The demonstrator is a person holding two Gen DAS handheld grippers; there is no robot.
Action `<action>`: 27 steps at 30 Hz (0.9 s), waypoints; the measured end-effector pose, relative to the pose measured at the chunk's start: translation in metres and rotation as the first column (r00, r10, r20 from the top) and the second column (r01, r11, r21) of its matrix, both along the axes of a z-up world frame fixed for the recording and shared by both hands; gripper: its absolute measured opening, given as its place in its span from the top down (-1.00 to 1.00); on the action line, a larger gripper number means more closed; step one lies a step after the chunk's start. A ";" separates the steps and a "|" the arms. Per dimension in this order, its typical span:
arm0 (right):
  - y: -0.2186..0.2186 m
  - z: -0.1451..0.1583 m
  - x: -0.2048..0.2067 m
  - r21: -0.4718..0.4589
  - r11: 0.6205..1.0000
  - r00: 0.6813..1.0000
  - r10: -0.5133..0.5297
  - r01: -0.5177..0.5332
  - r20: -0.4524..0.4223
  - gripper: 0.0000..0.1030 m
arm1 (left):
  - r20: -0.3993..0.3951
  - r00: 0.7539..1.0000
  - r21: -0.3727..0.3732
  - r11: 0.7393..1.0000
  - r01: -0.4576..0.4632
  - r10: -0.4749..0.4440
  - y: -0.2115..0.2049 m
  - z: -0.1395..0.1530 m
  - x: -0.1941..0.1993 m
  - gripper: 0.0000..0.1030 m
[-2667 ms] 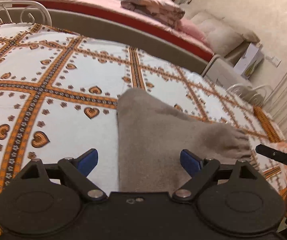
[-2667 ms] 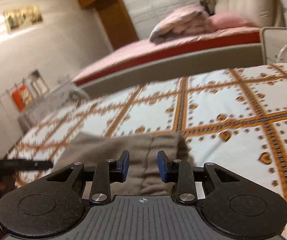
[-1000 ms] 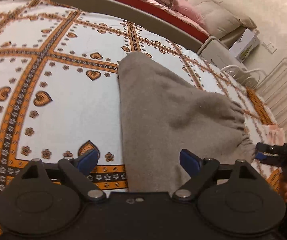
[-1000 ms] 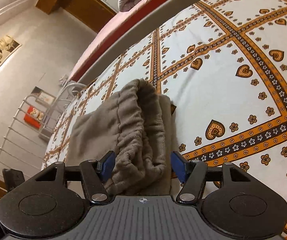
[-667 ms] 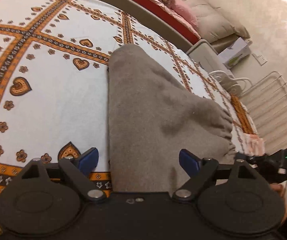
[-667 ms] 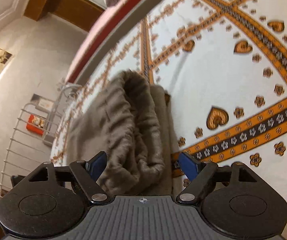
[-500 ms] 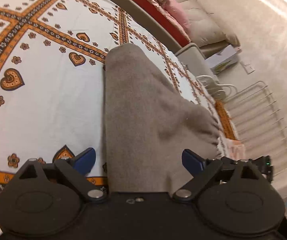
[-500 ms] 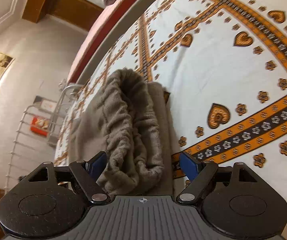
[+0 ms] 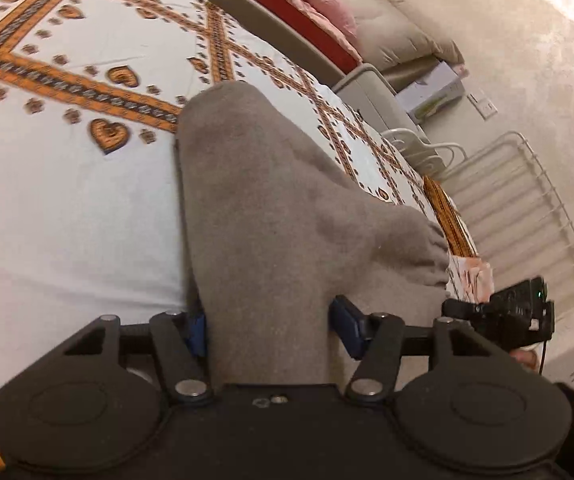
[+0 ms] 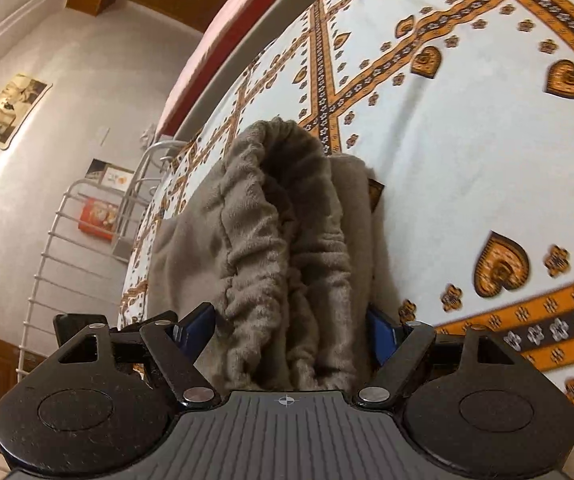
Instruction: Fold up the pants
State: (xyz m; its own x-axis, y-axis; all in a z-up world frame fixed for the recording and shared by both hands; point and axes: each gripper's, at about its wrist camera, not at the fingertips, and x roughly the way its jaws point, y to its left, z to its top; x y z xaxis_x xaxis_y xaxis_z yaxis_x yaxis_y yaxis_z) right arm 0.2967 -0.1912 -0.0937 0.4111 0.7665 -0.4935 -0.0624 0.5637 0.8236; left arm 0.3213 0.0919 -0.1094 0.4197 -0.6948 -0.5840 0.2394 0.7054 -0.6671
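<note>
Pants [image 9: 263, 216] of grey-brown fleece are laid on the bed [image 9: 67, 200], over a white sheet printed with orange bands and hearts. The garment is already doubled: a smooth folded panel is seen in the left wrist view, and the gathered elastic waistband [image 10: 287, 240] is seen stacked over a lower layer in the right wrist view.

On the left side, the left gripper [image 9: 267, 324] is placed at the near edge of the folded panel. Its blue fingers [image 9: 197, 330] are spread, with the cloth lying between them; the left pad appears to touch the fabric edge, while the right pad stands just clear of it. No pinch is made.

On the right side, the right gripper [image 10: 293, 328] is placed at the waistband end. Its fingers [image 10: 195, 326] are likewise spread, and the bunched waistband is bracketed between them without being squeezed. The body of the right gripper is also seen at the right edge of the left wrist view, just beside the garment.

The step in hand is judged to be the positioning for a further fold, with both near ends straddled but not yet gripped. For the next move, both pairs of fingers would need to be closed on all stacked layers together, and both ends lifted evenly and carried toward the far end. If only the top layer is caught, slippage of the lower layer is to be expected.
</note>
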 end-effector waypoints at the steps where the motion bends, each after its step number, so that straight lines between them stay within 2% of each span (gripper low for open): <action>1: 0.002 0.000 0.002 0.000 1.000 1.000 0.001 -0.001 0.004 -0.53 | 0.008 1.000 0.000 1.000 -0.003 0.003 -0.001 0.000 0.001 0.01; 2: 0.004 0.001 0.003 -0.002 1.000 1.000 0.005 -0.005 0.010 -0.52 | 0.019 1.000 0.005 1.000 -0.007 0.007 -0.002 0.001 0.000 0.09; 4: 0.009 0.002 0.005 -0.031 0.999 1.000 0.013 -0.012 0.016 -0.16 | 0.034 0.999 -0.008 1.000 -0.023 0.023 -0.003 0.002 -0.002 0.23; 7: 0.011 0.011 0.001 -0.034 0.999 0.999 0.016 -0.015 0.036 0.03 | 0.035 0.997 -0.058 0.996 -0.062 0.064 0.005 0.005 -0.004 0.53; 8: 0.013 0.019 -0.001 -0.039 0.999 0.998 0.022 -0.020 0.061 0.05 | 0.034 0.996 -0.081 0.994 -0.074 0.077 0.008 0.008 -0.004 0.61; 13: 0.014 0.053 0.006 0.002 0.999 0.983 0.034 -0.035 0.179 0.09 | 0.133 0.987 -0.125 0.990 -0.069 0.086 0.004 0.044 0.010 0.65; 16: 0.010 0.064 0.035 0.031 0.999 0.977 0.001 -0.008 0.215 0.09 | 0.195 0.975 -0.136 0.987 -0.080 0.106 -0.002 0.061 0.040 0.65; 19: 0.002 0.071 0.075 0.043 0.999 0.971 -0.034 0.024 0.238 0.09 | 0.222 0.968 -0.142 0.986 -0.088 0.119 -0.009 0.062 0.077 0.65; 22: -0.003 0.074 0.116 0.016 0.999 0.968 -0.033 0.030 0.248 0.09 | 0.208 0.972 -0.104 0.991 -0.088 0.108 -0.017 0.048 0.109 0.63; 25: -0.007 0.060 0.149 -0.025 0.999 0.971 -0.029 0.036 0.239 0.09 | 0.181 0.978 -0.051 0.994 -0.093 0.100 -0.025 0.027 0.139 0.61; 27: -0.008 0.038 0.169 -0.065 0.997 0.979 -0.024 0.038 0.203 0.09 | 0.169 0.981 0.047 0.993 -0.106 0.097 -0.032 0.011 0.151 0.54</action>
State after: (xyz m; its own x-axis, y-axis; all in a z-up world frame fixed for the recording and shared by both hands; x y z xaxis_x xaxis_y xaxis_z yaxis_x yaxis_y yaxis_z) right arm 0.4654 -0.1990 -0.0557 0.5304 0.7195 -0.4483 -0.2052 0.6221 0.7556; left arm 0.4726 0.0603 -0.0985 0.5809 -0.6120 -0.5367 0.2685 0.7665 -0.5835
